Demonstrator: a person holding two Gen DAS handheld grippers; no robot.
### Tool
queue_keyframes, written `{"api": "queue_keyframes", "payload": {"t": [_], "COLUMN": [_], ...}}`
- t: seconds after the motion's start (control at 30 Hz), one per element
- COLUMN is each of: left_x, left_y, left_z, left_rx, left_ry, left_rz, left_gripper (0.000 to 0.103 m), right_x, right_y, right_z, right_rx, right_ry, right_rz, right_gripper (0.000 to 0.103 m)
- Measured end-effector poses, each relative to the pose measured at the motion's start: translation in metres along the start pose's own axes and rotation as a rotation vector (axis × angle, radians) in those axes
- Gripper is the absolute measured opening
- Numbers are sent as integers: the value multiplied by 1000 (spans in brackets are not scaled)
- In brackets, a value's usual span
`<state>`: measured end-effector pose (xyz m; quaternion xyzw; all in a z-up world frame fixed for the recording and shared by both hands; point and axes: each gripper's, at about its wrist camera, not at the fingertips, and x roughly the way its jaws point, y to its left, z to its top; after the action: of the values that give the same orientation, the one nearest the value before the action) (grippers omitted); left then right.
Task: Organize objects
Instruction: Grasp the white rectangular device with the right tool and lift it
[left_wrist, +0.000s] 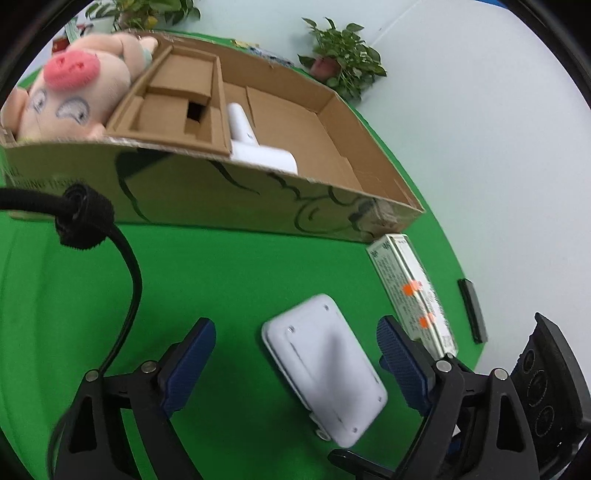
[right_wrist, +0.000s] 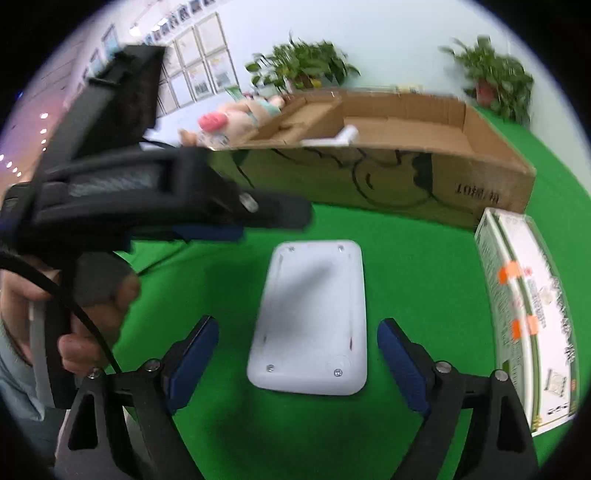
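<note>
On the green desk (right_wrist: 406, 258), in front of the cardboard box (right_wrist: 369, 177), the white device (right_wrist: 310, 317) is straddled by both grippers' wide, empty fingers (right_wrist: 195, 354), and judged rigid, smooth, fairly light, best taken across its long sides.

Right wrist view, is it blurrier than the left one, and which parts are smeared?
Right wrist view: yes, the potted plants, the cardboard box and the left gripper smear sideways. Left wrist view: the white flat device is softly blurred, the box sharper; both bend at the fisheye rim.
</note>
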<state>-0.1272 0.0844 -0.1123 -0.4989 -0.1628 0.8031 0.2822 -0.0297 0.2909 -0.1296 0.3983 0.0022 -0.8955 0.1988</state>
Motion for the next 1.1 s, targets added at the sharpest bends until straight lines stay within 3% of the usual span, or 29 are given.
{"api": "queue_keyframes", "payload": {"t": [0.1,0.17,0.23,0.4,0.67,0.77,0.87,1.1], "left_x": [6,10,16,21,28,28,31,27], "left_y": [0,0,0,-5,-10,-9,-9,-7], "left_z": [-5,-9,-14,-21,-25,-26,-27,-27], "left_rx": [-12,-15,-20,-16,-8,-8,-14,-17], "left_ry": [33,50,78,87,104,106,104,102], "left_rz": [-55,-74,-77,-86,-68,-61,-67,-65], "left_gripper": [81,65,60,57,37,34,33,32], "right_x": [-2,1,7,16,18,19,24,25], "right_y": [4,5,4,-4,0,1,-1,-3], "right_z": [-2,-2,-1,4,4,2,-1,2], "right_rx": [-53,-68,-70,-24,-20,-21,-13,4], "right_ry": [-20,-15,-5,19,29,36,57,60], "right_rz": [-4,0,-9,13,8,-23,-67,-74], "right_gripper": [88,88,88,88,87,83,70,69]}}
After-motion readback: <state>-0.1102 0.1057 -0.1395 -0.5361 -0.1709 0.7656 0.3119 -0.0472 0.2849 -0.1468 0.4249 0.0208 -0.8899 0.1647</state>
